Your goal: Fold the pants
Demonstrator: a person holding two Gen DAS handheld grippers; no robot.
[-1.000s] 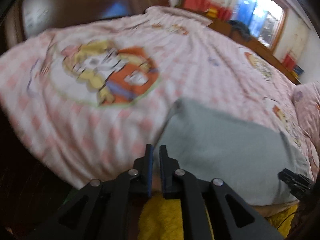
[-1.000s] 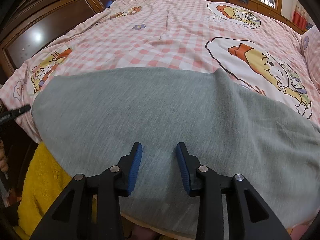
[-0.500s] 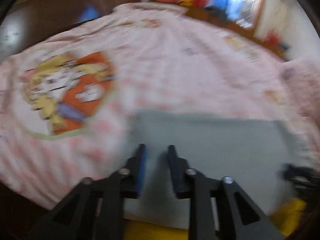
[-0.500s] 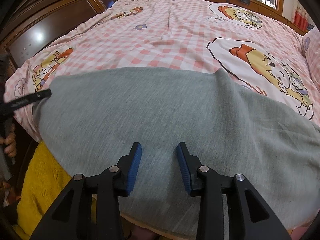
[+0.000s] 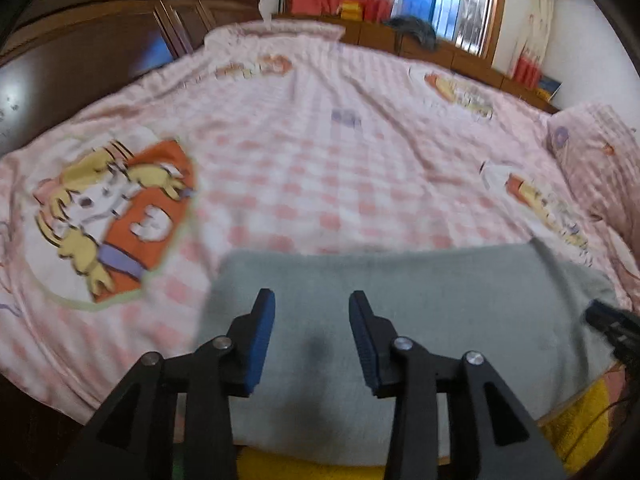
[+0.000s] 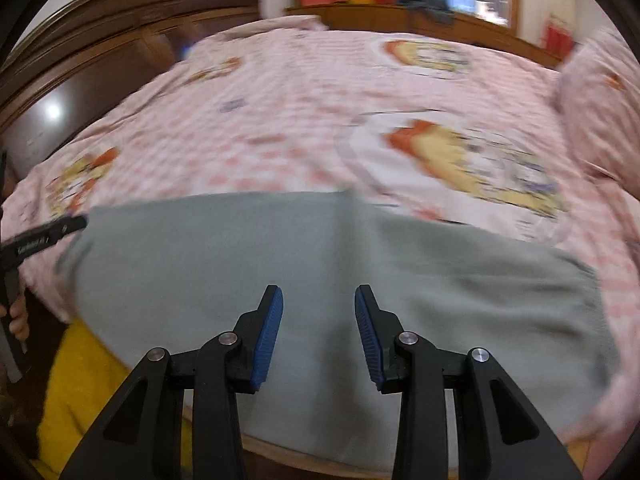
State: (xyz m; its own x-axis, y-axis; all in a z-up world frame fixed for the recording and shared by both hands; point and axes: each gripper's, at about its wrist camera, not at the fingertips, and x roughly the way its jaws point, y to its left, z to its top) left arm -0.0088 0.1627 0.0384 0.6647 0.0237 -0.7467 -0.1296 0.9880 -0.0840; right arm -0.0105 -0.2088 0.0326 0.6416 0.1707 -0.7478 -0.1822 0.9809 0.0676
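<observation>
The left gripper (image 5: 311,330) points forward and down, its two black fingers ending in blue pads (image 5: 262,336). Its jaws are opening, with a clear gap and nothing between them. The right gripper (image 6: 319,330) is tilted down the same way; its blue pads (image 6: 270,334) stand apart and grip nothing. From the right wrist, one black finger of the left gripper (image 6: 48,234) shows at the left edge, with the fingers of the person's hand (image 6: 18,320) wrapped round the handle below it.
</observation>
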